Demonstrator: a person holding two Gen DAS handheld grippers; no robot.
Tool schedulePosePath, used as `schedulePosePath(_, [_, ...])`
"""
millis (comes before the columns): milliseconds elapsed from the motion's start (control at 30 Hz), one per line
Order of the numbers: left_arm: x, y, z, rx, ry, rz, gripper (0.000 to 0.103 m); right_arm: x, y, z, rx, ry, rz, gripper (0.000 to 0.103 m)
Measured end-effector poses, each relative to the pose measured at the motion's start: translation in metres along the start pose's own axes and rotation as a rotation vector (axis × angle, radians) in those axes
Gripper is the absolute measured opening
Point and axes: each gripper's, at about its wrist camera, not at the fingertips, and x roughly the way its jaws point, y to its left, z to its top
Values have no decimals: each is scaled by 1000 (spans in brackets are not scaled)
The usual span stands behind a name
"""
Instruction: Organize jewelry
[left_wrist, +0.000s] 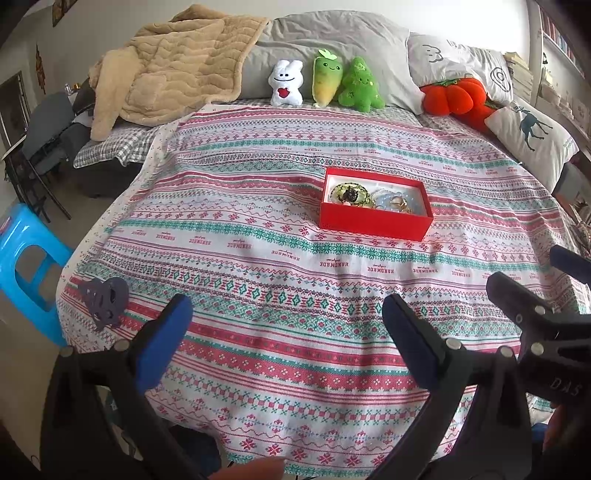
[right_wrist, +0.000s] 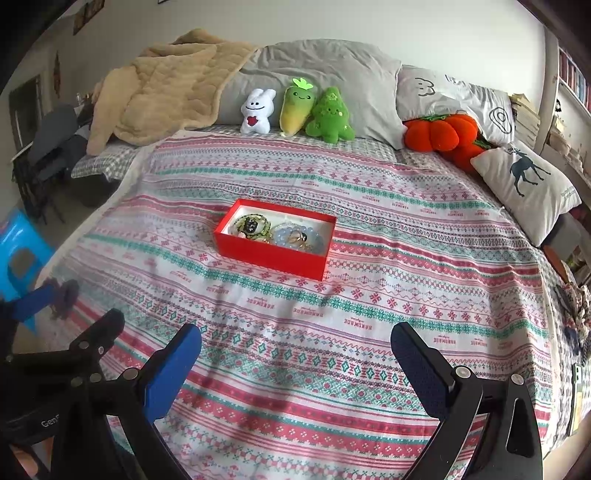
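A red open box (left_wrist: 373, 221) sits in the middle of the patterned bedspread (left_wrist: 258, 258). It holds several pieces of jewelry: a green beaded bracelet (left_wrist: 349, 194) at its left and pale blue beads with gold rings (left_wrist: 393, 202) at its right. The box also shows in the right wrist view (right_wrist: 273, 254). My left gripper (left_wrist: 288, 325) is open and empty, well short of the box. My right gripper (right_wrist: 295, 350) is open and empty, also near the bed's front edge. A dark purple hair claw (left_wrist: 105, 301) lies at the front left of the bedspread.
Plush toys (left_wrist: 325, 83), an orange pumpkin cushion (left_wrist: 454, 98), a deer pillow (left_wrist: 532, 140) and a beige blanket (left_wrist: 173, 62) line the bed's far end. A blue plastic stool (left_wrist: 26, 266) stands on the floor at the left. Bookshelves (right_wrist: 569, 96) stand at the right.
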Motion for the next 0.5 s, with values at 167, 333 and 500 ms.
schedulePosePath(167, [1, 0, -1, 5, 6, 3, 102, 1, 0, -1, -9, 0, -9, 103])
schedulePosePath(333, [-1, -1, 0, 19, -19, 32, 102, 1, 1, -2, -11, 0, -6, 103])
schedulePosePath(500, [0, 0, 0, 11, -8, 18, 102, 1, 1, -2, -11, 3, -3, 103])
